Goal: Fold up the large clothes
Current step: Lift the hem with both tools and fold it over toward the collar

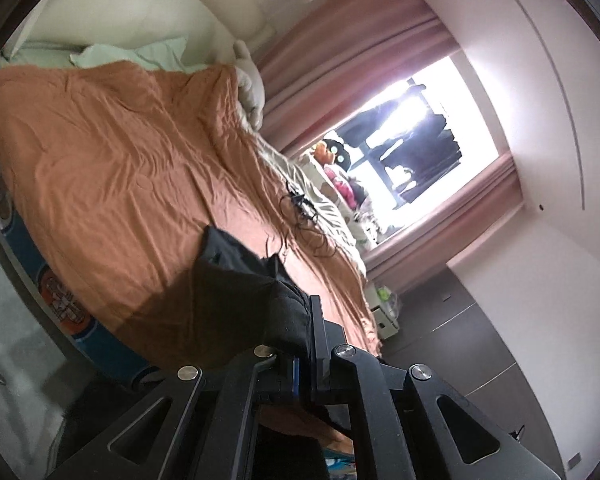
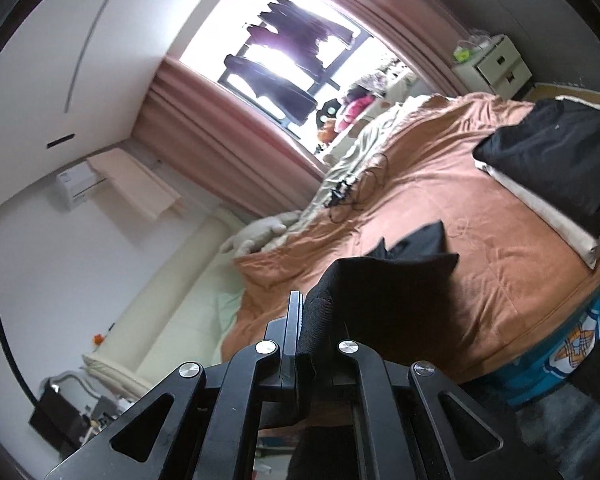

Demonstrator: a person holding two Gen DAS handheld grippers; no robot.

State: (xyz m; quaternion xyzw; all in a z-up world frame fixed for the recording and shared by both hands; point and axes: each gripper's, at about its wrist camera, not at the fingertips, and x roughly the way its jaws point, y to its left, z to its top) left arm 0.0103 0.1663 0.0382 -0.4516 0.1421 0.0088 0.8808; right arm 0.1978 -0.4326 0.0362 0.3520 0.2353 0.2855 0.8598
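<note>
A black garment is pinched in both grippers and hangs over the orange bedspread. My left gripper is shut on a bunched edge of it, held up above the bed's near edge. In the right wrist view my right gripper is shut on another bunched edge of the black garment, with a loose corner sticking out past the fingers. The orange bedspread lies under it.
A stack of folded clothes, black on cream, sits on the bed's far corner. A tangle of black cable lies near the window side. Pillows and a white plush toy are at the head. A bedside cabinet stands by the curtain.
</note>
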